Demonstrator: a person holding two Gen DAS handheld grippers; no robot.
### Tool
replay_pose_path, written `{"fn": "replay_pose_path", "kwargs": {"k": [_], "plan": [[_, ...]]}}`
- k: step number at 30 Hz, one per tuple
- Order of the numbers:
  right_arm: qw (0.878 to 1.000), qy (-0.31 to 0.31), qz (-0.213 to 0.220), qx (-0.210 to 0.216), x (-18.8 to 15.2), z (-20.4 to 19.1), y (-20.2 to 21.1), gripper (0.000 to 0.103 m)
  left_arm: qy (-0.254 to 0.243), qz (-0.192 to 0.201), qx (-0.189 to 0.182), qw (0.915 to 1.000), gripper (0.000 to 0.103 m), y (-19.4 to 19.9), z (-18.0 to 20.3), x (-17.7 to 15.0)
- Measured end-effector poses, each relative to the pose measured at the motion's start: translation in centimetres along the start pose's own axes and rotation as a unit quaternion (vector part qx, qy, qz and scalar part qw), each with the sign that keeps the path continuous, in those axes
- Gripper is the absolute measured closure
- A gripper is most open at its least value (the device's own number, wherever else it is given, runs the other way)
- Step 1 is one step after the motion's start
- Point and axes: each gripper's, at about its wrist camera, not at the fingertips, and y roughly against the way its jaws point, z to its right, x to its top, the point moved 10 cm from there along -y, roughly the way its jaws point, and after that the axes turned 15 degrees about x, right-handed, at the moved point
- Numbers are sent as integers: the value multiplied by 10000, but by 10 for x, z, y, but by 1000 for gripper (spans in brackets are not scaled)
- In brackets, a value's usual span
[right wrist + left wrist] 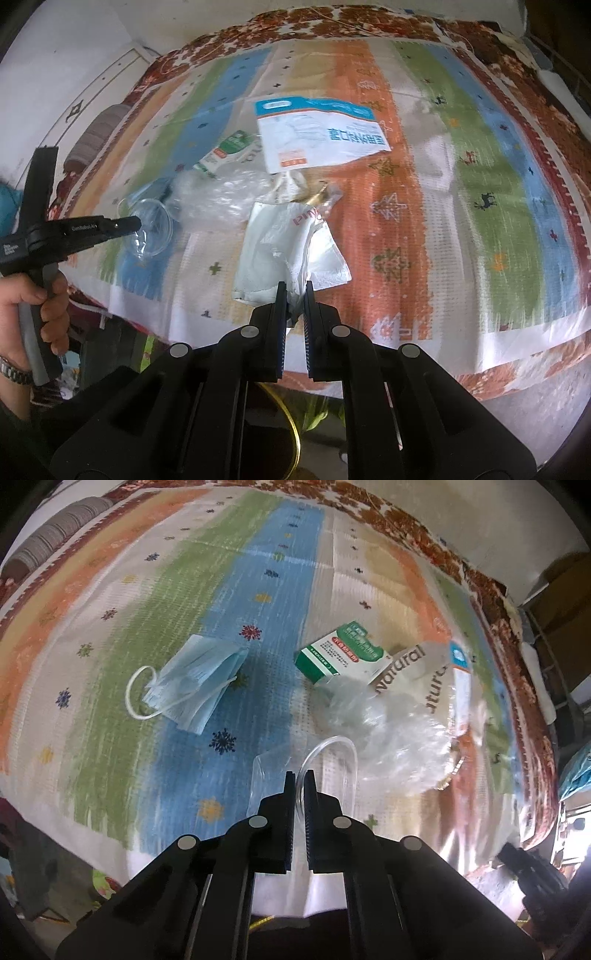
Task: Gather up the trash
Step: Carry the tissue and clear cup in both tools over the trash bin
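Observation:
My left gripper (300,775) is shut on the rim of a clear plastic cup (328,764), which sits just above the striped mat (110,657). In the right wrist view the same cup (151,229) hangs at that gripper's tip (136,223). My right gripper (295,286) is shut on the near corner of a crumpled white plastic bag (288,247). A blue face mask (195,679) lies on the mat to the left. A green and white carton (343,653), a crumpled clear bag printed "Natural" (399,709) and a white and blue mask packet (317,129) lie further back.
The mat covers a table whose front edge (221,343) runs just under both grippers. A person's hand (40,314) with a wristwatch holds the left gripper's handle. Below the edge a yellow-rimmed dark container (291,424) shows. Red patterned cloth (535,122) borders the mat.

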Motion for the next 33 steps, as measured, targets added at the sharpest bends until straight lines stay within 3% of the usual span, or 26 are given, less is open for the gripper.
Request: {"fn": "replay_pose_path", "kwargs": {"k": [17,33], "plan": [[9980,460,269,348,-32,-66,45,96,-64,626,-861,9943,99,99,10,-33],[9951,721,474,475,-84,-105,79,96,-205,785,-1541,9847,99,152,20,-105]]}}
